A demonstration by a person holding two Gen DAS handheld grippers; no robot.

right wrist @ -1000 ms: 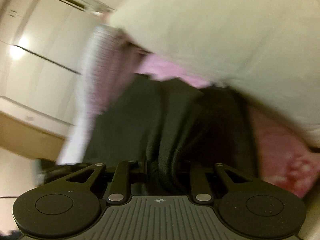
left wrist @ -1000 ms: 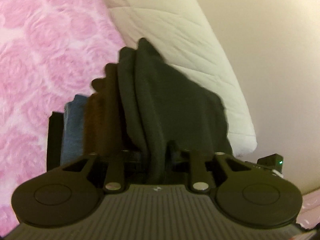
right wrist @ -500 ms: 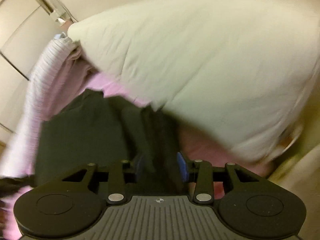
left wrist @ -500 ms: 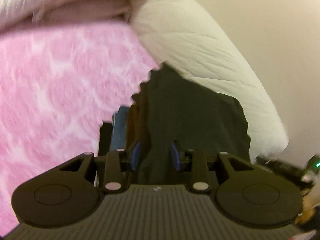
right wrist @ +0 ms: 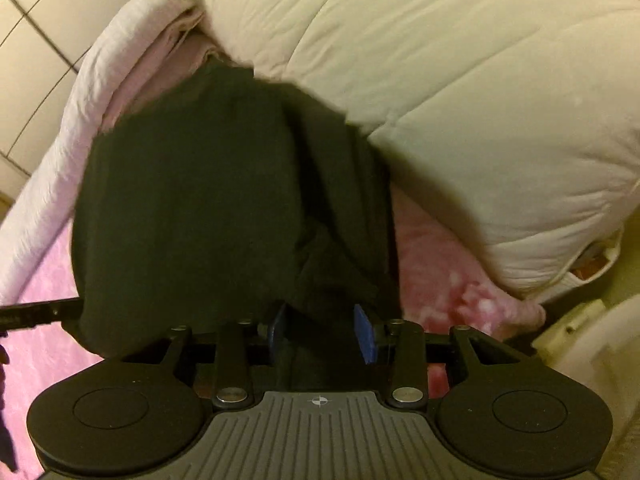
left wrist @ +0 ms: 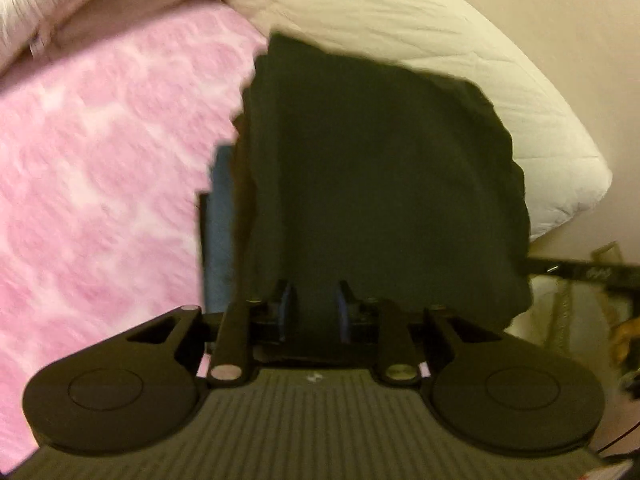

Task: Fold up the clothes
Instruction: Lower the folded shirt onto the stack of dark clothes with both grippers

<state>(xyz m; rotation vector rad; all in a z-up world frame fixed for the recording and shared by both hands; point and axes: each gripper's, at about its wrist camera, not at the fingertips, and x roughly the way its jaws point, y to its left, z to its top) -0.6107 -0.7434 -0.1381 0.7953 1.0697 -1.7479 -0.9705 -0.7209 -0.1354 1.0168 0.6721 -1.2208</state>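
Both my grippers, left [left wrist: 311, 312] and right [right wrist: 322, 334], stand parted around the dark garment's [left wrist: 380, 176] near edge, gripping nothing. It lies doubled on the pink blanket [left wrist: 100, 184], against the white duvet [right wrist: 460, 100]. Either another fold follows, or this one is finished.
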